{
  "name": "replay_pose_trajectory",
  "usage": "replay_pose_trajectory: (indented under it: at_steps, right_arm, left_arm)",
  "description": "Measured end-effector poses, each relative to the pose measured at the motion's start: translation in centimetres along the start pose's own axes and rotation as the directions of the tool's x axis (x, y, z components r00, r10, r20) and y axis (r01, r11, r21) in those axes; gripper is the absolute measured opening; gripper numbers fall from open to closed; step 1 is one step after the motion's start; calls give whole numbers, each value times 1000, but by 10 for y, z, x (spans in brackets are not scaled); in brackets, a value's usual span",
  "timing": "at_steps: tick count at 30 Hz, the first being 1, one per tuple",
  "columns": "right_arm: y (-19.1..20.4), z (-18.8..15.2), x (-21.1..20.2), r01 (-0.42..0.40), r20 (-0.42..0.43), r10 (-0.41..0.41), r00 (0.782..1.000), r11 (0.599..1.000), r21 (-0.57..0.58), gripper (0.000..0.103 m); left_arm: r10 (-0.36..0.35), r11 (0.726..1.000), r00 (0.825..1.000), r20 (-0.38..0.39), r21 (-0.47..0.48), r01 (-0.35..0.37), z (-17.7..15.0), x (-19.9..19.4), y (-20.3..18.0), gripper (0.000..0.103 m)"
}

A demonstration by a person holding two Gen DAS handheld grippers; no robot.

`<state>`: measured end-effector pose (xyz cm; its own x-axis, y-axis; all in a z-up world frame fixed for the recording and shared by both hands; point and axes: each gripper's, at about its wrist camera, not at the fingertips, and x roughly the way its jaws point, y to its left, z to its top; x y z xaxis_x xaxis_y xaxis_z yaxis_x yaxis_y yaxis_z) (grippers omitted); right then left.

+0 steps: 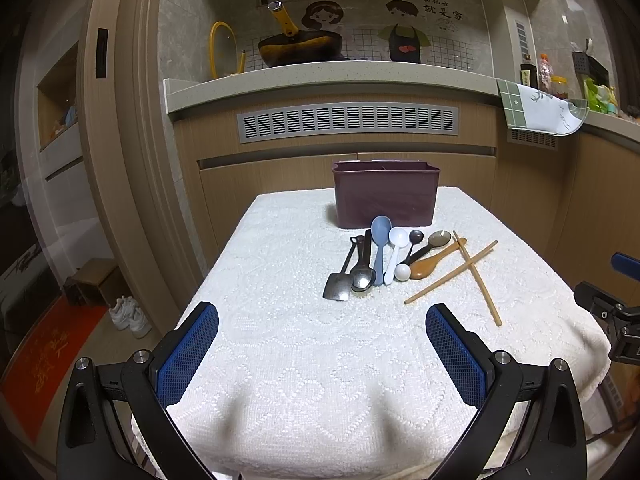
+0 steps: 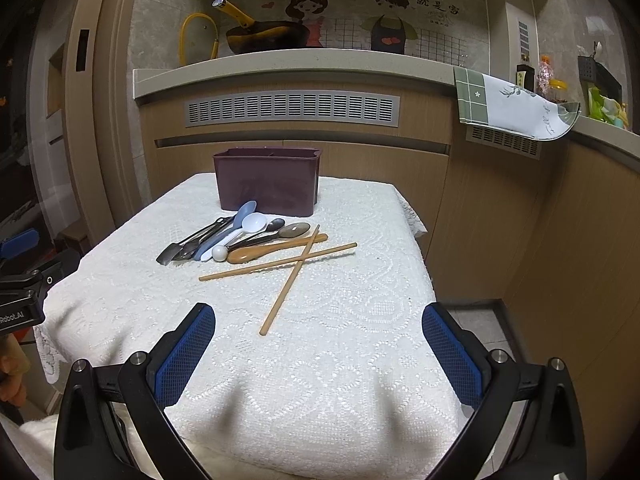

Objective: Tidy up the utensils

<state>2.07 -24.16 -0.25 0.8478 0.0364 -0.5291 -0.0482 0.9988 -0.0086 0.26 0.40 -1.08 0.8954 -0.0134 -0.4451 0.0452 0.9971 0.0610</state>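
A dark maroon utensil holder point(image 1: 386, 194) point(image 2: 267, 186) stands at the far end of the white cloth-covered table point(image 1: 304, 344) point(image 2: 340, 320). In front of it lies a row of utensils: a small metal spatula point(image 1: 338, 282), a metal spoon point(image 1: 362, 276), a blue spoon point(image 1: 380, 240) point(image 2: 240, 216), a white spoon point(image 1: 396, 246) point(image 2: 250, 226), dark spoons point(image 1: 434, 240) and a wooden spoon point(image 1: 430, 266) point(image 2: 272, 250). Two crossed wooden chopsticks point(image 1: 464, 270) point(image 2: 294, 270) lie to their right. My left gripper point(image 1: 322, 344) and right gripper point(image 2: 318, 344) are both open and empty, over the near part of the table.
A kitchen counter point(image 1: 340, 76) runs behind the table with a dark pan point(image 1: 300, 46) on it and a green-white towel point(image 1: 540, 108) hanging over its edge. Bottles and jars stand at the right. Shoes point(image 1: 130, 316) and a red mat lie on the floor at the left.
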Motion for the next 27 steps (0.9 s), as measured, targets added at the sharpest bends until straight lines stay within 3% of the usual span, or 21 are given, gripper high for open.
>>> replay_pose_trajectory:
  at_steps: [27]
  right_arm:
    - [-1, 2, 5, 20, -13, -20, 1000, 1000, -15, 103]
  left_arm:
    - [1, 1000, 1000, -8, 9, -1, 6, 5, 3, 103]
